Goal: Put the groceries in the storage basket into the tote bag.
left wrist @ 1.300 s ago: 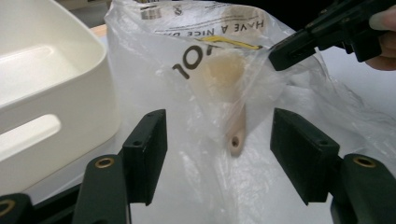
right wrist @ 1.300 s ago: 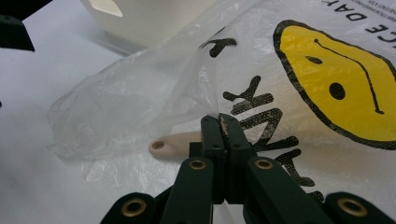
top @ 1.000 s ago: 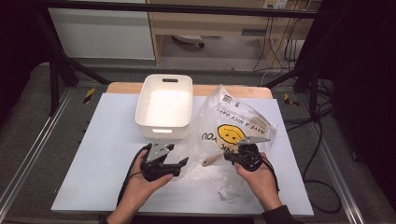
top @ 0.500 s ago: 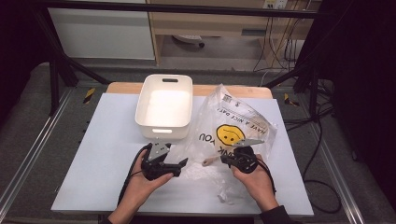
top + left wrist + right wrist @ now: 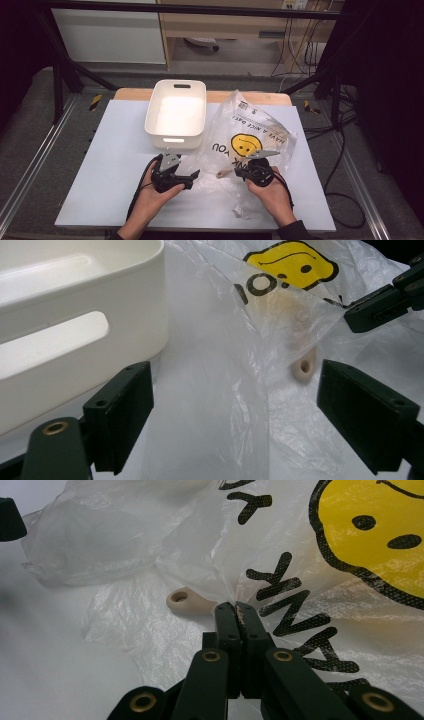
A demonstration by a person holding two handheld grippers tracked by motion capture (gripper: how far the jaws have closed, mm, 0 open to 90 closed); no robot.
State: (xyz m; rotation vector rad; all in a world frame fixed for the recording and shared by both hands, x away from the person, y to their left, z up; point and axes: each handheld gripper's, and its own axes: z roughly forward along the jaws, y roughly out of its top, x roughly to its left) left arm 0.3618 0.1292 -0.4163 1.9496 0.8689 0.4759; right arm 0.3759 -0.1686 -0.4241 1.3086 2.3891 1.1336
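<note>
At a desk (image 5: 115, 150) topped with a pale sheet, in a dim room with cables trailing over grey floor, my right tongs (image 5: 235, 611) pinch shut on a clear plastic bag (image 5: 250, 130) printed with a yellow smiley and "HAVE A NICE DAY". My left tongs (image 5: 235, 420) gape wide beside a white bin (image 5: 176, 111). A beige handle (image 5: 192, 602) pokes from the bag's mouth.

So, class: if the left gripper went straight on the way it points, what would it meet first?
Most likely the clear plastic bag, whose film lies between its open jaws. The beige handle comes behind that, though depth is hard to judge.
</note>
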